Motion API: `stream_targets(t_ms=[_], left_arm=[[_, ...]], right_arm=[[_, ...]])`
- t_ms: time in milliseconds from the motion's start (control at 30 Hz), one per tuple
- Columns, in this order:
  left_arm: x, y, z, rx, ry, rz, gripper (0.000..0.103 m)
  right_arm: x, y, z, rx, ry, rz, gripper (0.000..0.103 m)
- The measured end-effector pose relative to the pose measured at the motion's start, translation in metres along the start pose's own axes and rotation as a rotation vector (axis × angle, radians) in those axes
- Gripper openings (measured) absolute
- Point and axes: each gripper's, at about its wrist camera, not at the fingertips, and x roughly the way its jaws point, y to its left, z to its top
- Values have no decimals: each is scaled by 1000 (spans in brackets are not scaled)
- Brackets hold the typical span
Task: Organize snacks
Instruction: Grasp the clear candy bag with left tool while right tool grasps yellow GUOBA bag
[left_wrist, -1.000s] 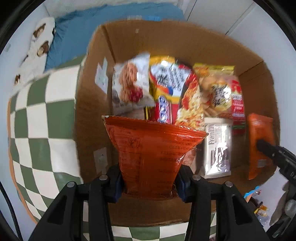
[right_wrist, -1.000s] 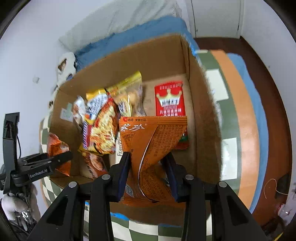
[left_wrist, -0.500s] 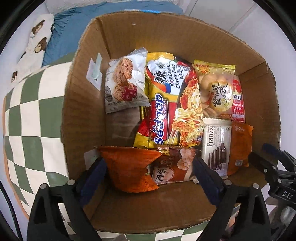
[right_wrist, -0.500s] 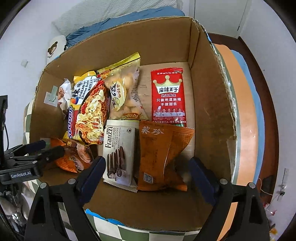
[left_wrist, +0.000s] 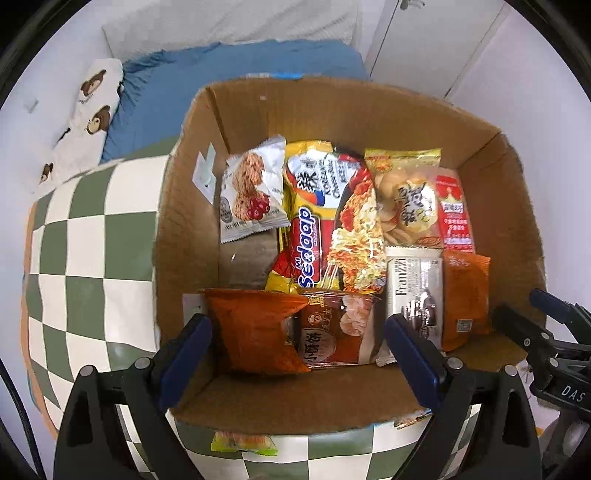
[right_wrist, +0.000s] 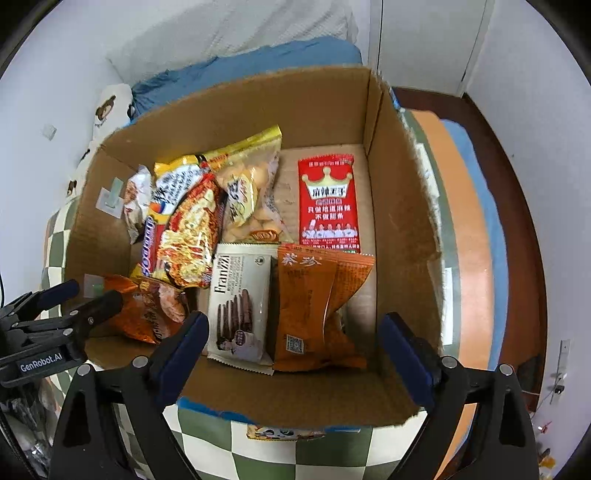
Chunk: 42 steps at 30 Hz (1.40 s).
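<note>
Open brown cardboard box (left_wrist: 369, 122) is sitting on a green-and-white checkered cover (left_wrist: 92, 258), blue bedding (left_wrist: 240, 70) and white walls lying beyond. Left tool (left_wrist: 297, 341) is hanging wide apart, gripping nothing; crinkled orange snack packet (left_wrist: 255, 328) is lying near-left in the box. Right tool (right_wrist: 293, 341) is standing likewise apart, empty; flat orange snack pouch (right_wrist: 314, 302) is lying near-right beside a white wafer pack (right_wrist: 240, 295).

Left tool (left_wrist: 295, 341) and right tool (right_wrist: 291, 338) gape wide, empty.
</note>
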Motion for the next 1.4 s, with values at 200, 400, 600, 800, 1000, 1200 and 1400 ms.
stream_targets(t_ms=[200,400,600,800,1000,1200,1400], left_arm=[[-32,-5,-13,17,-76,14,96],[-62,-9,-31,28,-140,13,96],[-92,-12,-48,35,-209,29,96],[-122,-19,-64,39,-272,26,96],[-142,-25,-75,41,-324,31,96],[-145,-23,-81,20,-341,41,96],[-124,1,-99,-40,-313,102,96]], right_arm=[[-28,5,-14,-14,-73,4,96],[-59,5,-30,-13,-133,23,96],[-90,7,-45,-10,-198,40,96],[-119,12,-60,-12,-245,73,96],[-142,17,-70,-23,-290,91,96],[-144,19,-77,-25,-288,108,96],[-99,2,-91,36,-187,138,96]])
